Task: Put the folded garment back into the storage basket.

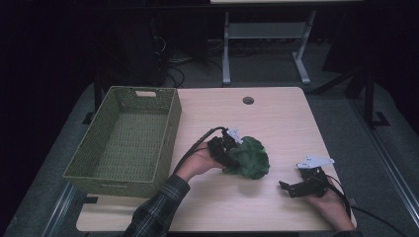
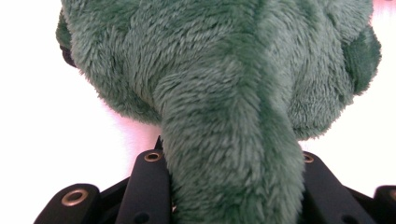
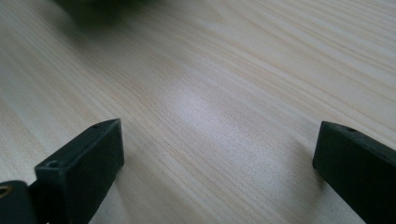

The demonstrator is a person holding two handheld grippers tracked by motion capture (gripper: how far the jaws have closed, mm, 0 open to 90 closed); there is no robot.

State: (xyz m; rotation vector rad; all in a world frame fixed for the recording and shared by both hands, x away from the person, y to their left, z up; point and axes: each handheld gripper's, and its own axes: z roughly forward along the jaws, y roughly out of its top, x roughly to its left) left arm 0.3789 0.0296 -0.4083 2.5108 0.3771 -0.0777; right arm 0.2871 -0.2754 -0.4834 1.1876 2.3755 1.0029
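Observation:
A dark green plush toy (image 1: 251, 158) is near the middle of the wooden table (image 1: 276, 118). My left gripper (image 1: 231, 150) is shut on its left side, held by a hand in a plaid sleeve. In the left gripper view a furry limb of the plush toy (image 2: 229, 154) is pinched between the two black jaws and the toy's body blocks what lies behind. My right gripper (image 1: 289, 188) rests low over the table at the front right. Its jaws stand wide apart over bare wood in the right gripper view, with nothing between its fingertips (image 3: 93, 154).
A green woven basket (image 1: 126, 140) with nothing in it stands on the table's left side, its near corner overhanging the edge. A round cable hole (image 1: 248, 100) sits near the far edge. Metal desk legs (image 1: 226, 49) and cables lie on the dark floor beyond.

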